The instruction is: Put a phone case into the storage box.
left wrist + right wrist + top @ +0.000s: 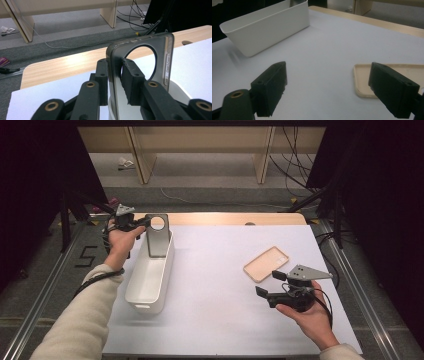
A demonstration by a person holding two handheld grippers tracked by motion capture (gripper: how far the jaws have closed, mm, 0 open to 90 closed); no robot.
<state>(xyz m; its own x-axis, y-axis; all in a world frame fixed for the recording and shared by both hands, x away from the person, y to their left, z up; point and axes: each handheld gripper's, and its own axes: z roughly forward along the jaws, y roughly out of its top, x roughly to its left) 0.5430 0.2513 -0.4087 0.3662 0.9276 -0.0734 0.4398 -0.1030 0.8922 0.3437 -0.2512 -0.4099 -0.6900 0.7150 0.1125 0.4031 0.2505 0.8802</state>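
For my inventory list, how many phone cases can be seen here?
2. A grey phone case is held upright by the left claw over the white bin. A beige phone case lies flat on the table near the right claw.

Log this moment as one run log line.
left gripper: shut on grey phone case, over white bin | right gripper: open, near beige phone case

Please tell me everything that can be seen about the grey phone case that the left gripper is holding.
The grey translucent phone case looks like soft smoky plastic, with rounded corners, a large round cutout near its top and moulded side buttons on one edge. It stands upright, its lower part reaching down into the far end of the long white plastic bin; whether it touches the bin cannot be told. The left gripper is shut on it, the black fingers pinching its wall beside the cutout.
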